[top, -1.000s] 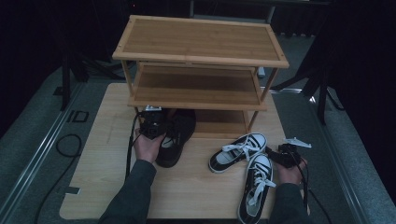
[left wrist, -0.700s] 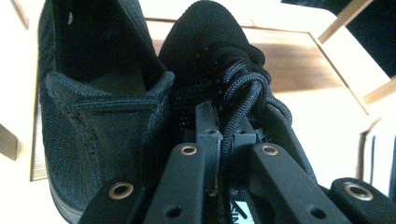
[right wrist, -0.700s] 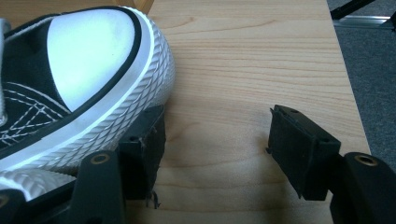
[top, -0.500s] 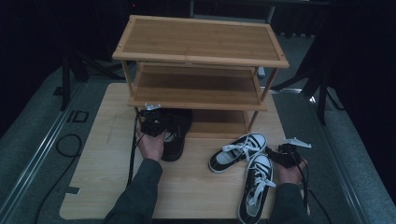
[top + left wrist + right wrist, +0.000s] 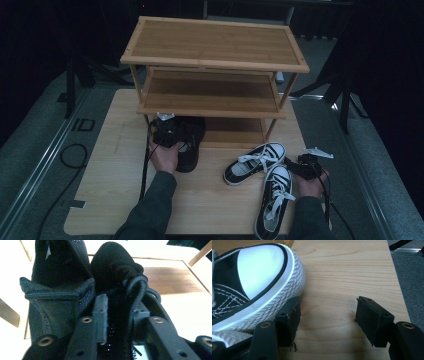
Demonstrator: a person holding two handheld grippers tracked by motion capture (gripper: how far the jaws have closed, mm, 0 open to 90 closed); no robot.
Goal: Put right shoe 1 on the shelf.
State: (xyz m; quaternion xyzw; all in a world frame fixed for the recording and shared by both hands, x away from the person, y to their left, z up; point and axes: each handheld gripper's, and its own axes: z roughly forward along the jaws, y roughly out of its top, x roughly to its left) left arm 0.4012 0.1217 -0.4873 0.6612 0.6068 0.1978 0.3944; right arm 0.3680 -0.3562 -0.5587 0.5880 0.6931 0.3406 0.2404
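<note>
Where the wooden shoe rack (image 5: 214, 65) stands at twelve o'clock on the tabletop (image 5: 110, 165), the left gripper (image 5: 166, 132) is clenched on the tongue of a black shoe (image 5: 190, 142), whose toe reaches under the lowest shelf. At four o'clock, two black-and-white sneakers (image 5: 264, 175) lie side by side. The right gripper (image 5: 307, 165) rests released on the tabletop, one jaw touching a sneaker's white toe cap (image 5: 262, 265).
</note>
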